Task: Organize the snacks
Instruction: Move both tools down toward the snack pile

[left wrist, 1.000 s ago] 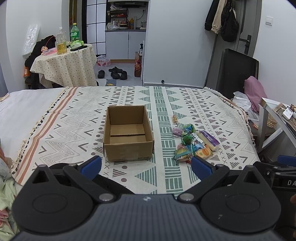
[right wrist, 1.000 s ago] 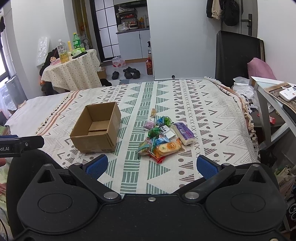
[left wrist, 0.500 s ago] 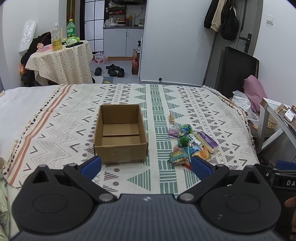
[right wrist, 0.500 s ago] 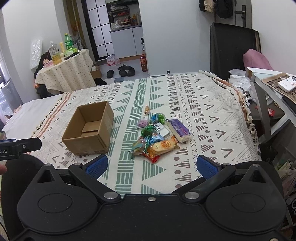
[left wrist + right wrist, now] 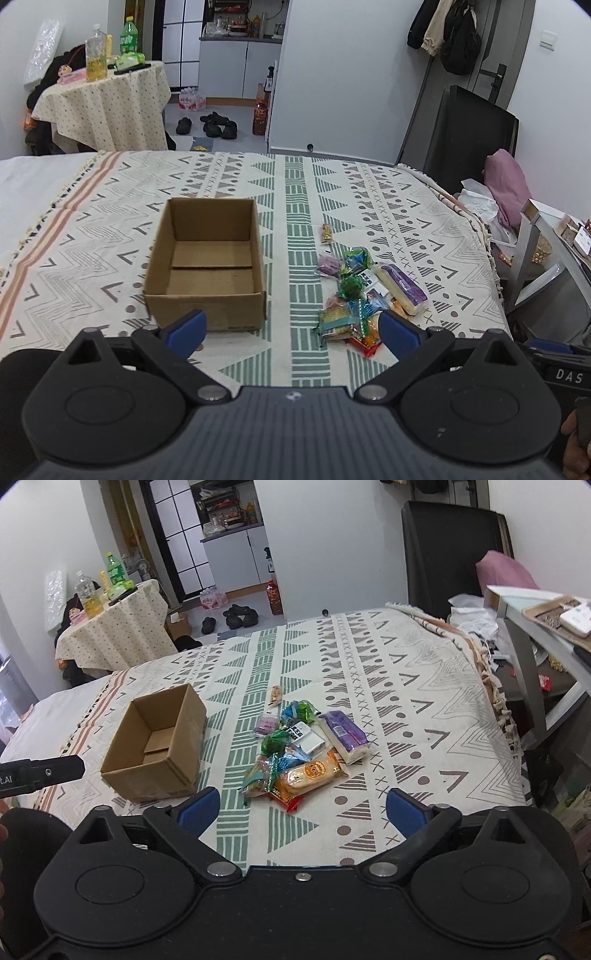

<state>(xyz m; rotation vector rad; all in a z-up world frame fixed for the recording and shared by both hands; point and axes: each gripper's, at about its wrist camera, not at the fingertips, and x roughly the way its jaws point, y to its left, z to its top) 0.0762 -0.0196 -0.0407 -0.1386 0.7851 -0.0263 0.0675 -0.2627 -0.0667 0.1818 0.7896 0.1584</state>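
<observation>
The heap of bright foil snack packets lies on the patterned bed cover straight ahead of the right gripper, whose blue fingers are closing on nothing. For the left gripper, wide open and empty, the heap sits off its right finger, with the open brown cardboard box ahead-left, so the right hand looks nearer.

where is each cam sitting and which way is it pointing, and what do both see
Left wrist: sits behind the open left claw, angled down at the bed; the open brown cardboard box is ahead, part of a hand at the lower right corner.
Right wrist: sits behind the right claw, its jaws closing with nothing between them, aimed at the pile of colourful wrapped snacks; the other tool pokes in at left.
Shared: box, snacks, patterned bedspread.
</observation>
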